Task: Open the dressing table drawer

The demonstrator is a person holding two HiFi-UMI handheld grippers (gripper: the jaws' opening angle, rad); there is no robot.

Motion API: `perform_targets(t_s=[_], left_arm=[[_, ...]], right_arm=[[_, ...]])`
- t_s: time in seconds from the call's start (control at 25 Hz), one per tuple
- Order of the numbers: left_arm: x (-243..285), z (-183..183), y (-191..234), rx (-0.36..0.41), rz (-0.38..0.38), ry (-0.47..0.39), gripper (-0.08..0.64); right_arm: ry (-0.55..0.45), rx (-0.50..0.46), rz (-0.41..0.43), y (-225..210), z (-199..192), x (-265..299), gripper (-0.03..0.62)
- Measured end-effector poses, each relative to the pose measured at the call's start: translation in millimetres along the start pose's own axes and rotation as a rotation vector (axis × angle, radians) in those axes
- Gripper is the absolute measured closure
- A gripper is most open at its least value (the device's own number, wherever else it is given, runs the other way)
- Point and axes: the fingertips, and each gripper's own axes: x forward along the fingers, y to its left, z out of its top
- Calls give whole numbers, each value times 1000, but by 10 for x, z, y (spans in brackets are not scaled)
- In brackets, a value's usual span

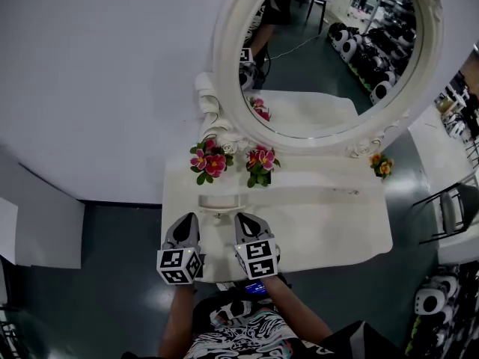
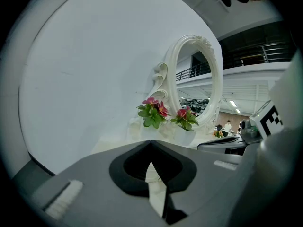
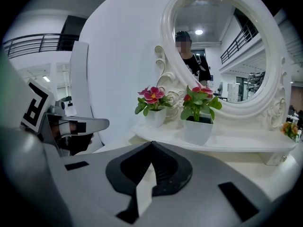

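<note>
The left white pot [image 3: 154,117] and the right white pot [image 3: 198,130] each held pink flowers [image 3: 152,94]. The left gripper [image 2: 150,143] and the right gripper [image 3: 151,144] were clenched, empty.

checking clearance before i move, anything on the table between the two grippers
Nothing: only bare white tabletop lies between the left gripper and the right gripper, as the head view shows.

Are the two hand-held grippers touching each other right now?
Apart. The head view shows bare white tabletop between the left hand-held gripper and the right hand-held gripper.

Large hall: mezzanine railing [image 2: 258,56], ceiling strip lights [image 2: 232,103]
</note>
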Motion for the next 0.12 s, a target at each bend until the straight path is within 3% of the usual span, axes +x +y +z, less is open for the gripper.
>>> perform_targets(t_s=[0.12], left_arm=[[0, -21, -24, -1, -1, 2, 558]], right_arm=[[2, 1, -2, -18, -27, -17, 592]])
